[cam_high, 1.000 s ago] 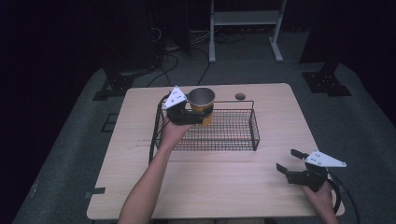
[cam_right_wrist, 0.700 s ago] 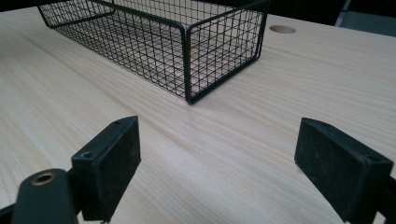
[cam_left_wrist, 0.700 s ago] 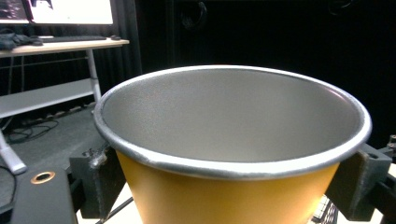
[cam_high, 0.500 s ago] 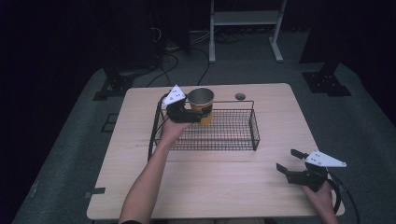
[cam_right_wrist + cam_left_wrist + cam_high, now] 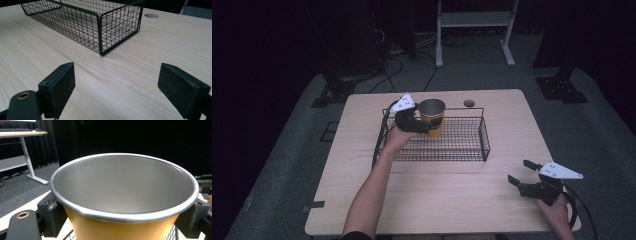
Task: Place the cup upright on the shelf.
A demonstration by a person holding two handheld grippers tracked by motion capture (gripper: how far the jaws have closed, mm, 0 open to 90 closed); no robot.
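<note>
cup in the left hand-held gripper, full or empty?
Empty. The left gripper view looks into the cup and shows bare metal wall with nothing inside; the very bottom is hidden. The left hand-held gripper grips it upright.

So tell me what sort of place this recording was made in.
Probably a lab or studio set up for recording: a lone wooden table on grey carpet, black curtains around it, loose cables on the floor and a white desk frame behind.

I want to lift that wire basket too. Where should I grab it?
Probably grip the basket by its thick top rim at the short end nearest the right gripper, coming from above. The mesh walls look too thin, but the straight bar fits between open jaws.
</note>
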